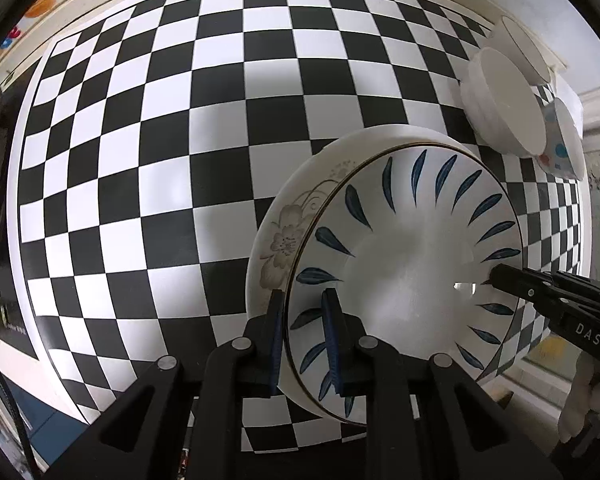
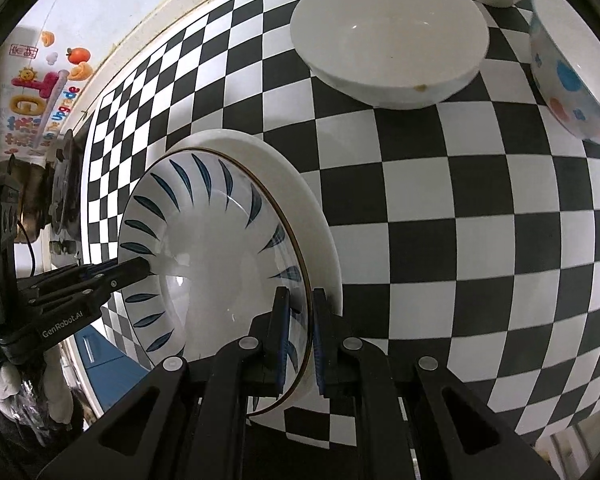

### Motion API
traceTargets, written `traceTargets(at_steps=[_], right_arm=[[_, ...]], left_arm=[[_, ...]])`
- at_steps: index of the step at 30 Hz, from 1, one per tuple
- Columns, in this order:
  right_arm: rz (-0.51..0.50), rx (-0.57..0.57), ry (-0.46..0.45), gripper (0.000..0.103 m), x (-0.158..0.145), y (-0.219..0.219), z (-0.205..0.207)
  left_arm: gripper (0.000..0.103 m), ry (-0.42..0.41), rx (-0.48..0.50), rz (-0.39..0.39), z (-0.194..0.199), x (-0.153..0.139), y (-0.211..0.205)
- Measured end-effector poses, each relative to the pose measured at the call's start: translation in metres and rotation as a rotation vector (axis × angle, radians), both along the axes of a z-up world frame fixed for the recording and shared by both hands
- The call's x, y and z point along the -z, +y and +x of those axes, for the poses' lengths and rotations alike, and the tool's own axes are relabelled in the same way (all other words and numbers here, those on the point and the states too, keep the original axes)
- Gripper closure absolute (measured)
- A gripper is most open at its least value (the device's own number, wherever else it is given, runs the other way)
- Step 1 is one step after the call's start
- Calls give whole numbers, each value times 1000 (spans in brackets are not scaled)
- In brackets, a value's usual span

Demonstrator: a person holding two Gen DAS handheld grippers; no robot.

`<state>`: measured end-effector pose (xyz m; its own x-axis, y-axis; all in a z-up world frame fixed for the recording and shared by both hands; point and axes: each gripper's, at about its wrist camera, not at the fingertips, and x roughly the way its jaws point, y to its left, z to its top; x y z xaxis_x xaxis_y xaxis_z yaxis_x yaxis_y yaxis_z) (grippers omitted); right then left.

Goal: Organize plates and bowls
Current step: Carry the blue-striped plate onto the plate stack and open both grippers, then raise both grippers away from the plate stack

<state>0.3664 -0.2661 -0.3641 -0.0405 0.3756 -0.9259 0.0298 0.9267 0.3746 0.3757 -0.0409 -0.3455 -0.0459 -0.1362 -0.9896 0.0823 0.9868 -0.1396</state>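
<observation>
The left gripper [image 1: 302, 336] and right gripper [image 2: 298, 336] each clamp opposite rims of the blue-leaf plate [image 1: 412, 272], nested over the floral plate [image 1: 284, 236] on the checkered table [image 1: 140, 160]. Lower evenly (both rims level), then release both together once it seats.
</observation>
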Motion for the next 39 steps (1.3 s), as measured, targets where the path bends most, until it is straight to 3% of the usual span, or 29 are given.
traceTargets(at_steps=[15,21,26,31,33,36,39], right_arm=[[-3,-114,-16,91,4,11,11],[-16,-93,-13,87,2,13,6],[-39,-77,-16,84,-3,13,1],[-93,-75,-84,71,-31,19,-11],[-120,-91,-123,65,-45,24,-17],[-170,-108,-185,52,-69,35,-33],[-186,-96,-244,27,-93,41,-51]], left_arm=[[84,-26,-98,45,-16,7,1],[83,-12,-119,65,-21,8,1],[83,-57,-119,78,-32,-9,1],[83,-150,-130,107,-50,-43,4],[78,-201,-134,121,-61,-61,6],[60,-261,-134,112,-75,-85,7],[39,-331,-127,129,-88,-106,9]])
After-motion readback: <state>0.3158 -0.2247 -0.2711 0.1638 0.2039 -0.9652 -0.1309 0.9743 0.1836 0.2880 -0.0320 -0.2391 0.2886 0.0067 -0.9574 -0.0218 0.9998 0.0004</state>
